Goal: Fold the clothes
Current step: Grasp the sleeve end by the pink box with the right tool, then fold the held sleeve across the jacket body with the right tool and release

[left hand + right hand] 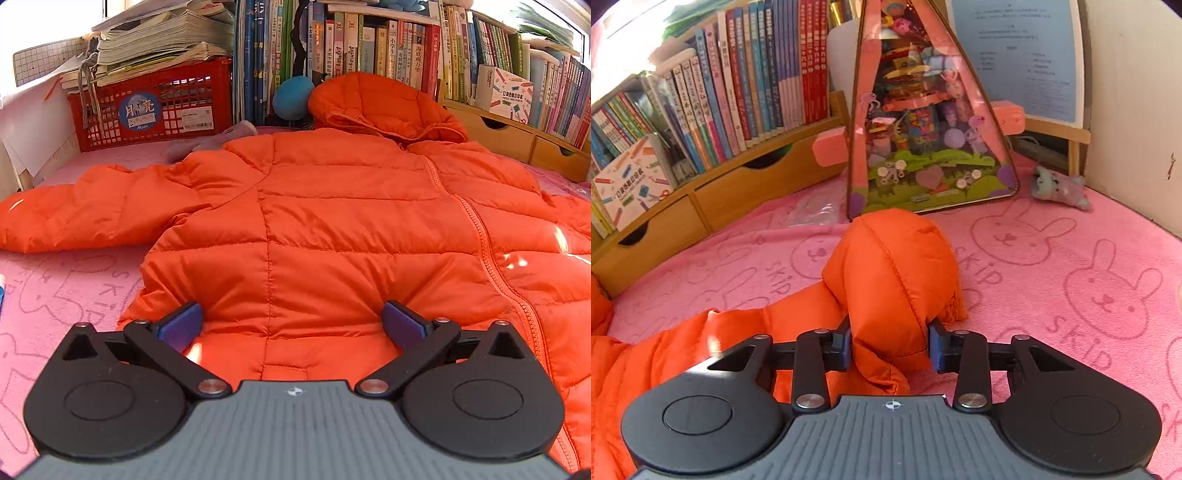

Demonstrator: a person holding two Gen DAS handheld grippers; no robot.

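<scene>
Orange puffer jacket (pixel 332 221) lies flat, front up, on pink bunny blanket (pixel 1071 258) by the bookshelf. Left gripper (pixel 291 325) spread wide over the hem, apparently not pinching. Right gripper (pixel 892 345) narrow, clamped on the sleeve (pixel 886 280) end, bunched upward.

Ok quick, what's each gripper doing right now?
Left gripper: open, over the jacket hem.
Right gripper: shut on the sleeve.

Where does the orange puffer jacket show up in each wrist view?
Left wrist: orange puffer jacket spreads across the middle, hood at top, zipper right of centre.
Right wrist: only its sleeve shows, running from lower left to centre.
Shared landmark: the wooden drawer unit under the books.
</scene>
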